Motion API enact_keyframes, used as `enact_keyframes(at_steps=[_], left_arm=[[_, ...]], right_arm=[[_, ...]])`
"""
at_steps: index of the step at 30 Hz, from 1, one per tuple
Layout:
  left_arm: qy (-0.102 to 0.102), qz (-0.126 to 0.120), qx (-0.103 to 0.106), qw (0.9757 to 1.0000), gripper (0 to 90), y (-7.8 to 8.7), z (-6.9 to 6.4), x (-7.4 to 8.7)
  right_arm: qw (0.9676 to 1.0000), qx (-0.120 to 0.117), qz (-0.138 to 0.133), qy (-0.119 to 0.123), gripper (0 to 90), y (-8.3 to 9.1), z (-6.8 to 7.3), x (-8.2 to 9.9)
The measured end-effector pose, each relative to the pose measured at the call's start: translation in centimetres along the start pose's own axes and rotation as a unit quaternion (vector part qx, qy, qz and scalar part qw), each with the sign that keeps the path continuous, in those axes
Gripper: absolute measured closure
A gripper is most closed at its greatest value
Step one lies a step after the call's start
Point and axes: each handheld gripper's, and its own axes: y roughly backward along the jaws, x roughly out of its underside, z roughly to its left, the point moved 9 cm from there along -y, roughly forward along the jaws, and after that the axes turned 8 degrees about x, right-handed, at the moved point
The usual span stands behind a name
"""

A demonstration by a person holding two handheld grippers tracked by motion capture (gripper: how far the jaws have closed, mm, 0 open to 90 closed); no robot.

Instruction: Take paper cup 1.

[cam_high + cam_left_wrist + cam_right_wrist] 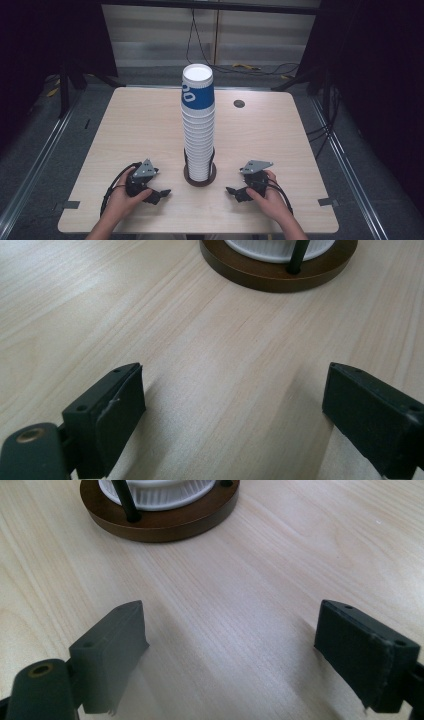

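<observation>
Tall stack of paper cups [198, 125] stands upright near the middle of the table [140, 125], a little toward the person's edge; top cup has a blue band with white lettering, the cups below are white and ribbed. Stack sits in a round dark-brown wooden base [199, 178] with thin black upright rods [296, 257] around the lowest cups. In both gripper views the base and bottom cup rim lie ahead of the jaws, at the top of the picture. Left gripper [159, 193] rests low over the tabletop just left of the base, held in the person's left hand [122, 197]; jaws spread wide, only bare wood between them, nothing held. Right gripper [235, 192] sits just right of the base in the right hand [267, 196], jaws likewise wide apart and empty. Both grippers point inward toward the base, neither touching it. A small dark round grommet [239, 104] sits in the tabletop toward the far right, well apart from the stack.
</observation>
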Motion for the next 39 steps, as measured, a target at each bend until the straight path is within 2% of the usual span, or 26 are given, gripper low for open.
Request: enact_keyframes(at_steps=[11,12,14,16,17,18,19,22,25,26,28,32,35,36,37,38,39], left_arm=[[0.004,0.001,-0.005,1.0,8.7,0.1,-0.1,0.0],[0.015,-0.005,0.001,0.9999,7.8,0.1,-0.3,0.0],[0.029,-0.003,0.01,0.9995,7.2,0.3,-0.5,0.1],[0.026,0.0,0.014,0.9996,7.6,0.3,-0.6,0.1],[0.032,0.003,0.019,0.9993,7.6,0.5,-0.7,0.1],[0.049,-0.002,0.036,0.9981,10.8,0.6,-1.0,-0.1],[0.056,-0.004,0.041,0.9976,11.7,0.7,-1.2,-0.2],[0.058,-0.01,0.048,0.9971,12.0,1.0,-1.2,-0.6],[0.062,-0.025,0.052,0.9964,12.4,1.5,-1.3,-1.5],[0.066,-0.036,0.057,0.9955,12.4,1.8,-1.4,-2.0],[0.062,-0.041,0.058,0.9955,12.4,2.3,-1.4,-2.6],[0.067,-0.054,0.071,0.9937,12.5,3.4,-1.7,-3.9],[0.063,-0.058,0.078,0.9933,12.5,4.1,-1.8,-4.8],[0.064,-0.066,0.077,0.9927,12.5,4.8,-1.8,-5.9],[0.064,-0.066,0.077,0.9927,12.5,4.8,-1.8,-5.9],[0.065,-0.071,0.085,0.9917,12.5,5.5,-1.9,-6.9],[0.065,-0.071,0.085,0.9917,12.5,5.5,-1.9,-6.9]], right_arm=[[1.0,0.006,-0.001,-0.006,12.5,0.2,0.1,0.1],[0.9999,0.004,-0.001,-0.011,12.9,0.3,0.1,0.2],[0.9999,-0.002,0.009,-0.008,14.8,0.7,0.2,0.3],[0.9998,-0.009,0.016,-0.008,15.9,0.9,0.2,0.3],[0.9996,-0.017,0.019,-0.011,15.8,1.2,0.2,0.3],[0.9988,-0.035,0.008,-0.033,15.8,2.0,0.2,-0.3],[0.9985,-0.038,0.002,-0.038,15.9,2.4,0.1,-0.8],[0.9985,-0.037,-0.019,-0.036,16.1,3.5,-0.1,-1.9],[0.9962,-0.054,-0.057,-0.039,16.1,5.2,0.0,-4.2],[0.9957,-0.061,-0.061,-0.035,16.0,5.6,0.1,-4.7],[0.995,-0.067,-0.069,-0.029,15.8,6.2,0.3,-5.6],[0.9949,-0.069,-0.072,-0.014,15.6,7.0,0.4,-7.0],[0.9939,-0.075,-0.079,-0.013,15.5,7.3,0.5,-7.9],[0.9924,-0.083,-0.089,-0.021,15.5,7.4,0.6,-8.4],[0.9924,-0.083,-0.089,-0.021,15.5,7.4,0.6,-8.4],[0.991,-0.091,-0.093,-0.03,15.3,7.4,0.7,-8.9],[0.991,-0.091,-0.093,-0.03,15.3,7.4,0.7,-8.9]])
